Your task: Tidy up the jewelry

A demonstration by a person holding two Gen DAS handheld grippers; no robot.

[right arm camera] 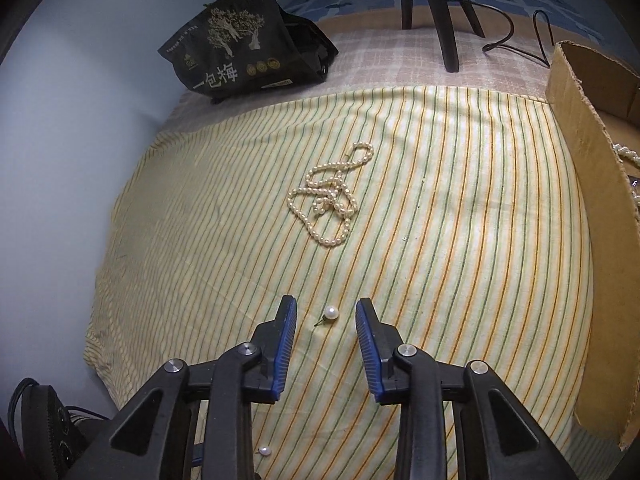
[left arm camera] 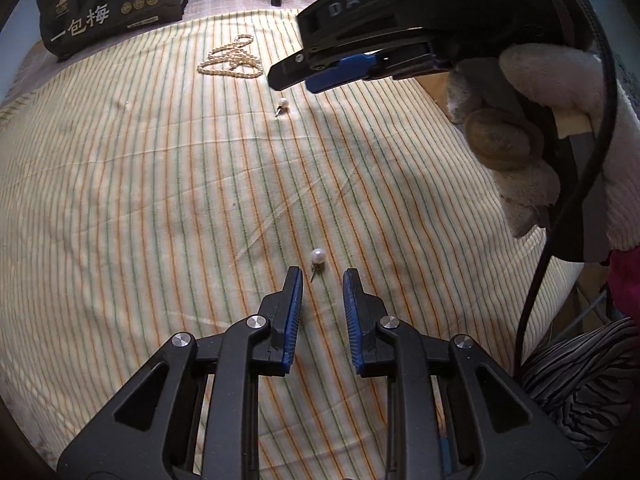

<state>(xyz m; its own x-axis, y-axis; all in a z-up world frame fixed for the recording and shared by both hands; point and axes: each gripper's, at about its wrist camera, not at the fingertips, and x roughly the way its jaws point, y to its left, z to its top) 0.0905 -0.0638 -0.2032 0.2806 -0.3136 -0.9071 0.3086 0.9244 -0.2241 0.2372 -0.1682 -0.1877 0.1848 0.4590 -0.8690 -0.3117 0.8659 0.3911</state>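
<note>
Two pearl earrings (left arm camera: 317, 258) (left arm camera: 282, 105), one necklace (left arm camera: 232, 60); both tools (left arm camera: 322, 276) (right arm camera: 326, 306) open (nothing gripped).

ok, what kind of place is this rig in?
Probably a home room, not a lab: a striped cloth spread over a table as the work surface, a cardboard box at its side, a black snack bag at the back, and loose pearl jewelry.
</note>
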